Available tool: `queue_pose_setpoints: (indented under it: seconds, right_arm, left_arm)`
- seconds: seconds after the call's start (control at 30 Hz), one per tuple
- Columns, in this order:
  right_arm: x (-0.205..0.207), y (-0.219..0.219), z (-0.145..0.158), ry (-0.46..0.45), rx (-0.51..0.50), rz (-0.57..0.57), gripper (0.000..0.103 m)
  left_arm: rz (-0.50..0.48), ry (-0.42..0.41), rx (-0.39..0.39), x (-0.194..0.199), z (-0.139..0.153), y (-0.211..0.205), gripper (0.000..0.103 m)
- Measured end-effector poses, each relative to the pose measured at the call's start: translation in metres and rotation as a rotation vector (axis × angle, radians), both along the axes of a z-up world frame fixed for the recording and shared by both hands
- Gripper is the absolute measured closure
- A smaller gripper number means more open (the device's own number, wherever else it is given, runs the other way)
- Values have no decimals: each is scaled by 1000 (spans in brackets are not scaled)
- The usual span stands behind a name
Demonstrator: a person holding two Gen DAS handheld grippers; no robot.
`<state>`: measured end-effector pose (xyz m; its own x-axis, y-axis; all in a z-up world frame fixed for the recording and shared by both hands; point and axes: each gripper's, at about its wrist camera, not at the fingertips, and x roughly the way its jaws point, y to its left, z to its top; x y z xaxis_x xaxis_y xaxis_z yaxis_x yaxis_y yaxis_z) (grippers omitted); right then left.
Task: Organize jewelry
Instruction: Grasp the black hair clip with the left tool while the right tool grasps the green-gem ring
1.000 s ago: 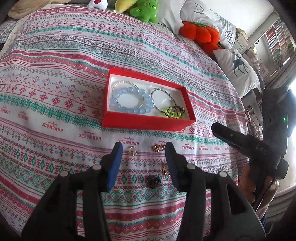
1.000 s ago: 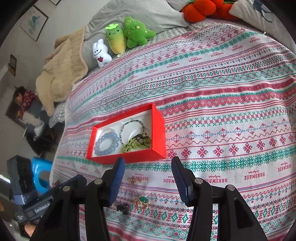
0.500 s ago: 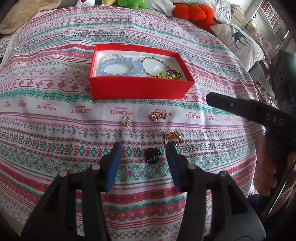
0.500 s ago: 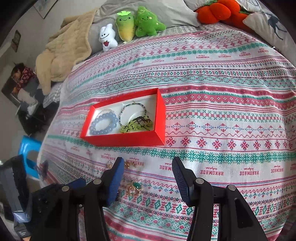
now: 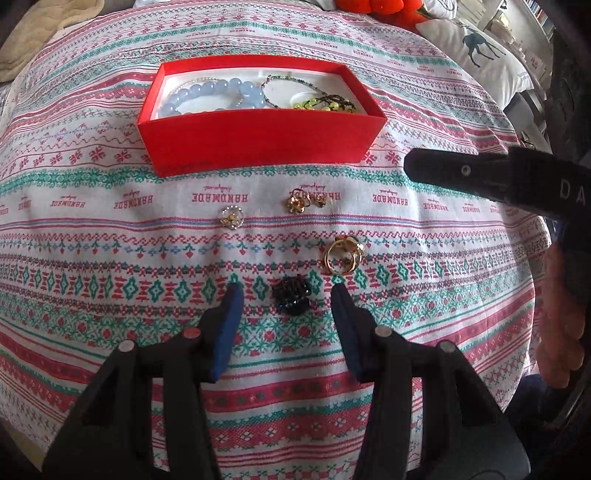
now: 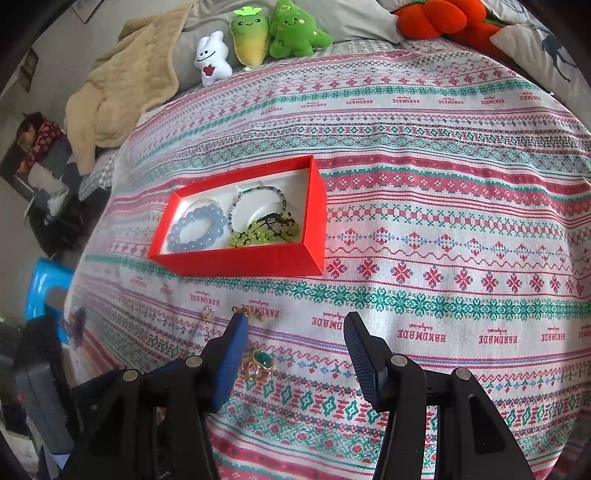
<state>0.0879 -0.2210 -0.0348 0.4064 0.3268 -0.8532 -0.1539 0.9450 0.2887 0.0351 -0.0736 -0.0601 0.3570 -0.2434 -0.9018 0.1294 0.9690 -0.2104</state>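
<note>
A red box (image 5: 258, 140) on the patterned bedspread holds a blue bead bracelet (image 5: 214, 94), a thin beaded bracelet (image 5: 295, 79) and a green bead piece (image 5: 325, 105). In front of it lie a small crystal ring (image 5: 232, 216), gold earrings (image 5: 303, 199), gold rings (image 5: 343, 253) and a black beaded piece (image 5: 291, 295). My left gripper (image 5: 284, 291) is open, its fingers either side of the black piece. My right gripper (image 6: 295, 328) is open above the bedspread, with a green-stone gold ring (image 6: 258, 363) by its left finger. The red box (image 6: 240, 258) shows there too.
Plush toys (image 6: 266, 37) and a beige blanket (image 6: 122, 85) lie at the bed's far end. An orange plush (image 6: 439, 18) and a deer pillow (image 5: 476, 48) sit at the far right. The right gripper's black body (image 5: 498, 181) reaches in from the right.
My left gripper has moved down and forward toward the loose jewelry, so the black piece now lies between its fingers. My right gripper has come lower and closer to the bedspread.
</note>
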Motion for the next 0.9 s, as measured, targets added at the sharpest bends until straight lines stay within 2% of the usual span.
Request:
queue_pose_setpoints:
  seconds: [0.1,0.13,0.17,0.2,0.57,0.73,0.9]
  right_arm:
    - [1,2,-1,4,-4,6,48]
    - [1,2,-2,6,-5,8,48]
    - [1,3,-2,7,-6,10,48]
    - [2,3,-3,9,-6,12,48]
    - [1,8,-12,56,22,51,48]
    - [-1,22,-26,122,17,101,48]
    - [-4,33,-32,137,5,128,48]
  left_arm:
    - [-4,0,5,1,-4,-1,55]
    - [-8,-5,8,0,-5,-2,60]
    - [-14,-1,13,1,-7,-4,75]
    - [-18,9,19,2,-9,-5,77]
    - [75,-18,-79,8,6,27,77]
    - [125,-10,-102,11,6,41,77]
    - [166,-18,-114,10,11,55,77]
